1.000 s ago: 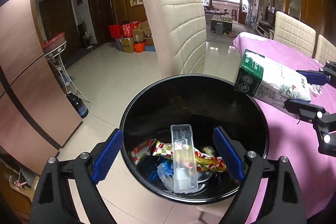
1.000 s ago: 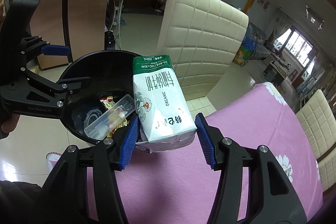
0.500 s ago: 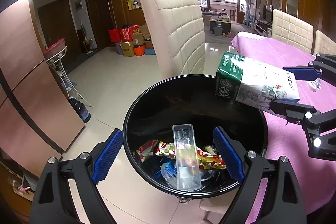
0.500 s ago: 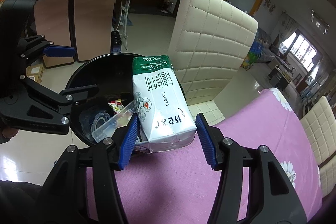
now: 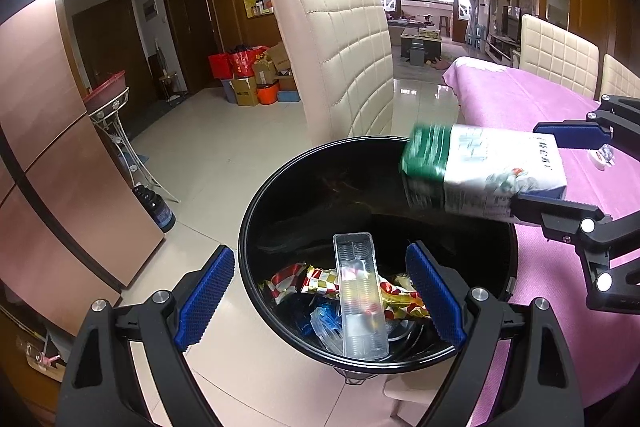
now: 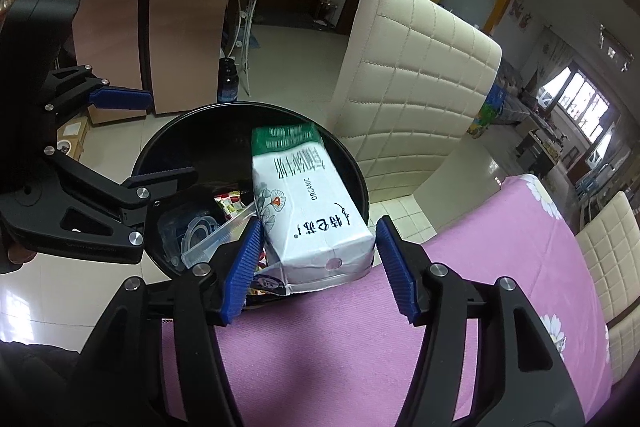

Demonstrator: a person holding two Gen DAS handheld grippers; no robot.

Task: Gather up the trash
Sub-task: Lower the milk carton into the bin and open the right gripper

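The milk carton (image 6: 306, 203) lies tilted over the black bin (image 6: 168, 135), its green end above the opening, its base between the right gripper (image 6: 318, 267)'s 2 blue pads. Those pads stand spread; the left one touches the carton, a gap shows at the right. The left gripper (image 5: 320, 291) is wide open, straddling the bin's near rim above a clear plastic tray (image 5: 360, 299) and wrappers (image 5: 296, 277).
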